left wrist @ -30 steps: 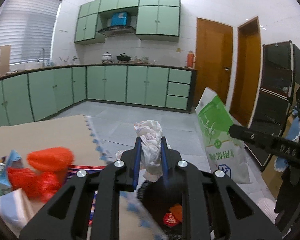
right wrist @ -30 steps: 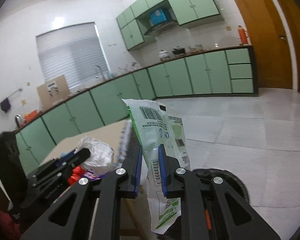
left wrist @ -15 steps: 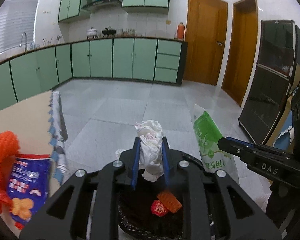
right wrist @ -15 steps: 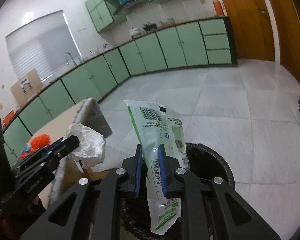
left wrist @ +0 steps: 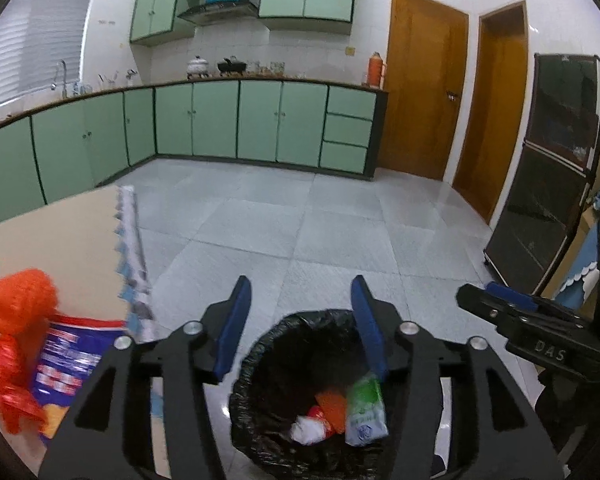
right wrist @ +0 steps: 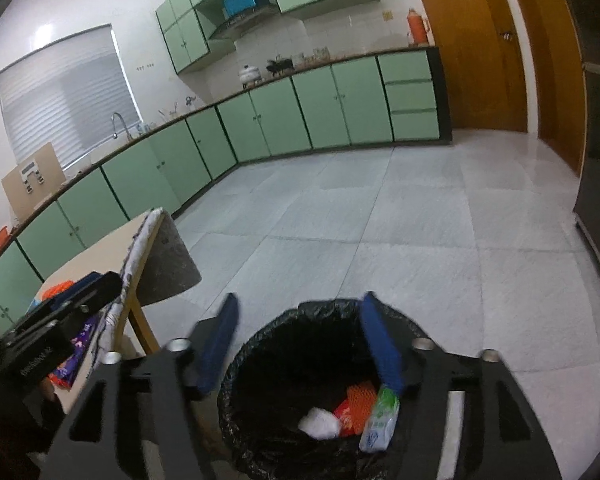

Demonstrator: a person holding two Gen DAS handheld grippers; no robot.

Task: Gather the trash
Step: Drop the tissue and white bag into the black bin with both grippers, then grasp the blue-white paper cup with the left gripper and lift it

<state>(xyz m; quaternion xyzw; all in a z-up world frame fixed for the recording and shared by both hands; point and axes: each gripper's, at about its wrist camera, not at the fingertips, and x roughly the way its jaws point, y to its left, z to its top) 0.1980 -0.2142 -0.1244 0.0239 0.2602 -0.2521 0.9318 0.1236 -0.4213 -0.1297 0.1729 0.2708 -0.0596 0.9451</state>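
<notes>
A bin with a black liner (left wrist: 260, 364) (right wrist: 260, 344) stands on the floor just below both grippers. Inside lie a green-and-white packet (left wrist: 366, 416) (right wrist: 380, 420), a crumpled white tissue (left wrist: 306, 432) (right wrist: 319, 424) and orange-red scraps (left wrist: 332, 404) (right wrist: 356, 402). My left gripper (left wrist: 302, 290) hangs over the bin with its jaws opening and nothing between them. Over the same bin my right gripper (right wrist: 298, 308) has its jaws opening, also with nothing between them. The right gripper (left wrist: 516, 320) shows at the right of the left wrist view, the left gripper (right wrist: 60, 312) at the left of the right wrist view.
A wooden table (left wrist: 52, 240) (right wrist: 100, 256) stands left of the bin, holding an orange mesh bag (left wrist: 16, 308) and a blue-and-red snack packet (left wrist: 64, 360). A cloth (left wrist: 134, 248) hangs over its edge. Green cabinets line the far walls; a dark cabinet (left wrist: 548, 200) stands right.
Both grippers moved over the bin and sank toward it. The left jaws let go of the white tissue and the right jaws let go of the green packet; both now lie in the bin.
</notes>
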